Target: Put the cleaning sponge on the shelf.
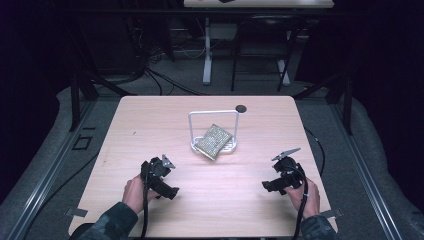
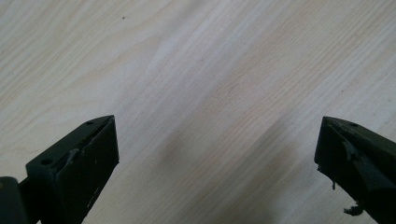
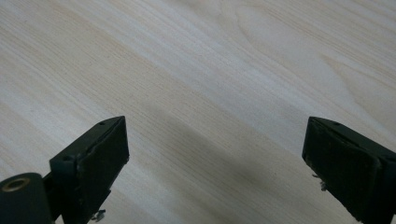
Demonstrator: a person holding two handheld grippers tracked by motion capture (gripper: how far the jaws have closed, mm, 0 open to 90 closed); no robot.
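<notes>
We record the table (image 1: 150,125) as pale wood with a fine, light-brown grain running in long streaks, clearly seen in both gripper views. The wire rack (image 1: 214,116) is white. The sponge (image 1: 213,141) leaning in it is yellowish-olive with a regular pattern of small light dots. A small round disc (image 1: 241,108) near the far edge is dark brown to black. The left gripper (image 1: 167,176) and right gripper (image 1: 280,172) are black, each topped by a grey plate; their cables are black. We note the sleeves (image 1: 107,224) show a dark mottled green pattern. The floor (image 1: 60,150) is grey.
</notes>
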